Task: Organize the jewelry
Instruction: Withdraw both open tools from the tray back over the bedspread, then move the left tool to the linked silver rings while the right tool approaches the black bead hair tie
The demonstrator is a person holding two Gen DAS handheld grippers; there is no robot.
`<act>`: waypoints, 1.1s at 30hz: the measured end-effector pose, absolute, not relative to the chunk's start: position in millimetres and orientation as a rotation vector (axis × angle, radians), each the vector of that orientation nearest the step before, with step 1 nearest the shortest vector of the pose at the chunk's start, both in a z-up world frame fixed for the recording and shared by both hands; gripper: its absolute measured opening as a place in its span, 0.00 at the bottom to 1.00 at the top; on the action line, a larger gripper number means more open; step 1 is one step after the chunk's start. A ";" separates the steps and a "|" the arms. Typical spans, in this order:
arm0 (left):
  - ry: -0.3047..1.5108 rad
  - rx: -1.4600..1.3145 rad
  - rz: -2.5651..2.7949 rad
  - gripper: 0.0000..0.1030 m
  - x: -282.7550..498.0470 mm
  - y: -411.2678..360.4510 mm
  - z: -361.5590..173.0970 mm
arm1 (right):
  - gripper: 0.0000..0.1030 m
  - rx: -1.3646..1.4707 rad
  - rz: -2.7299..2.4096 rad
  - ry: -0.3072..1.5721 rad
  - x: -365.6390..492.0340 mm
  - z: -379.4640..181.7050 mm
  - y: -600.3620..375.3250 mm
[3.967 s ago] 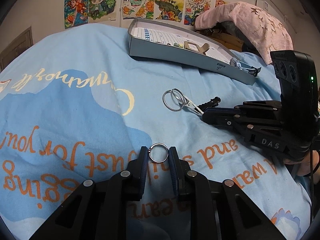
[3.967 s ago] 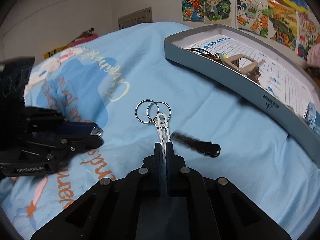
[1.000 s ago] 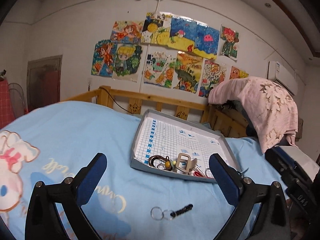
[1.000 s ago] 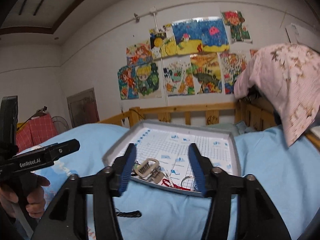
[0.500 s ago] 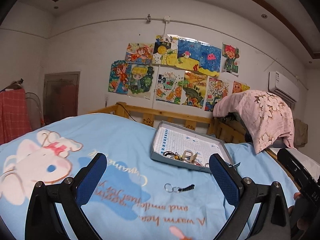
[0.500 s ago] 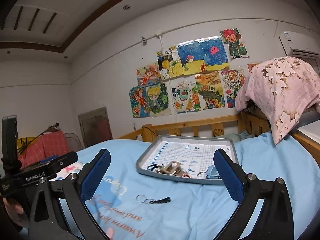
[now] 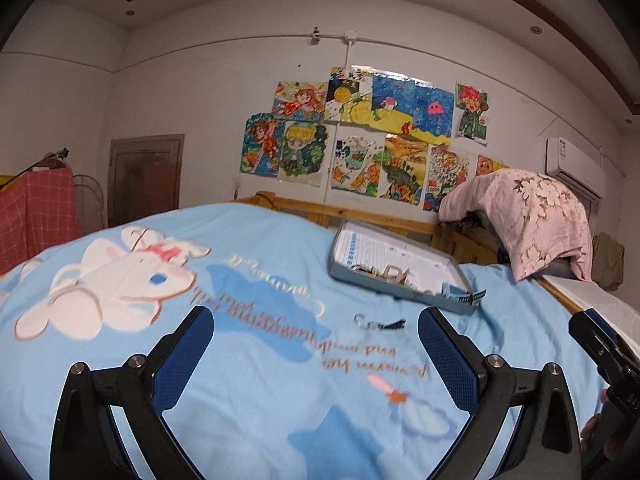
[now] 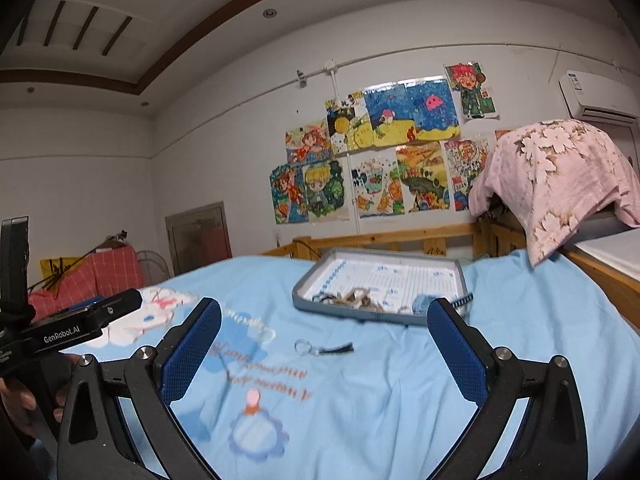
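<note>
Left gripper (image 7: 316,356), right gripper (image 8: 324,346) – both jaws wide apart, empty. Silver ring keychain with black fob (image 8: 323,347) on blue printed bedspread (image 8: 400,400), just before near edge of grey shallow tray (image 8: 360,314). Approach low; pinch fob, not rings.

Both claws (image 7: 316,354) (image 8: 324,350) spread wide, empty

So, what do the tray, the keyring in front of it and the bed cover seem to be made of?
Tray: probably cardboard, matte grey, with thin folded walls and a printed paper lining.
Keyring: the rings look like shiny metal, thin and silvery; its black pendant is too blurred to judge.
Bed cover: soft woven fabric, likely cotton, matte light blue, creased, with a printed cartoon and lettering.
</note>
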State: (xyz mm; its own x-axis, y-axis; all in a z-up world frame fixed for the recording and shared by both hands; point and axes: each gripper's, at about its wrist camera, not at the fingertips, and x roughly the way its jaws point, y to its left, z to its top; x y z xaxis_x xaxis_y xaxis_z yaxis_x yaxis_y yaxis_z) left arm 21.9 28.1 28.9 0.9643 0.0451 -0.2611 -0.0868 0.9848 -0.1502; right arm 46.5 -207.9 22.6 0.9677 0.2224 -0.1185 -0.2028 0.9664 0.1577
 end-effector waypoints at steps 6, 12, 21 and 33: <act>0.291 -0.160 0.075 1.00 11.7 29.1 12.4 | 0.98 0.151 0.191 0.178 33.0 9.8 -212.6; 0.294 -0.144 0.060 1.00 13.7 24.1 13.8 | 0.98 0.140 0.181 0.191 32.2 8.9 -212.3; 0.287 -0.132 0.054 1.00 49.9 24.6 38.9 | 0.98 0.100 0.207 0.180 57.1 30.1 -211.9; 0.311 -0.152 0.063 1.00 137.5 29.3 40.9 | 0.98 0.060 0.224 0.129 134.7 59.8 -225.5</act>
